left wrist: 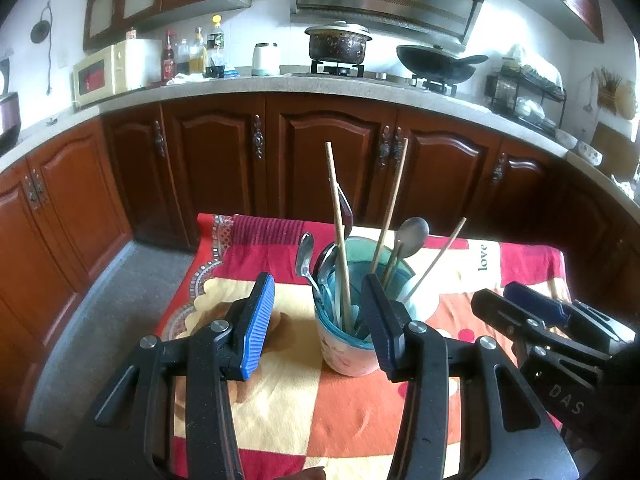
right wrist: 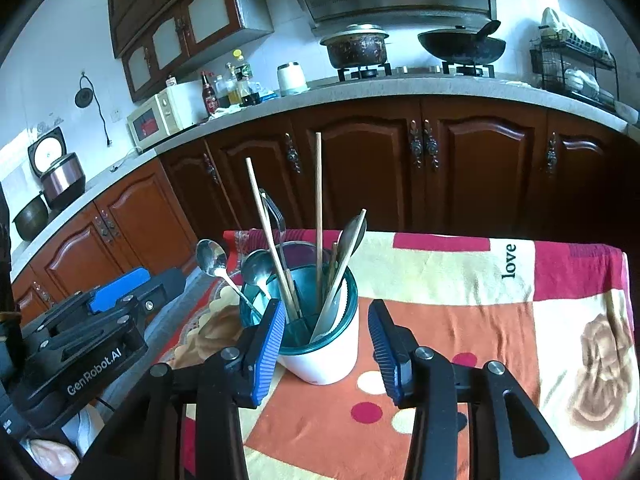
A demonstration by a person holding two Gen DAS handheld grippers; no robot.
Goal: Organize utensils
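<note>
teal-rimmed utensil cup (right wrist: 320, 344) just ahead of both spread, empty jaws, untouched

Each black gripper (left wrist: 316, 320) has blue ribbed pads (right wrist: 266, 354) and silver screws.

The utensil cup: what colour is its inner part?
Translucent teal insert inside a white cup; clearest in the right wrist view.

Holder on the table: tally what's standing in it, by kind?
Chopsticks: 3
Spoons: 3
Metal utensil, fork or spoon, cannot tell: 1
Total: 7 clearly showing; the holder may hide more inside.
</note>
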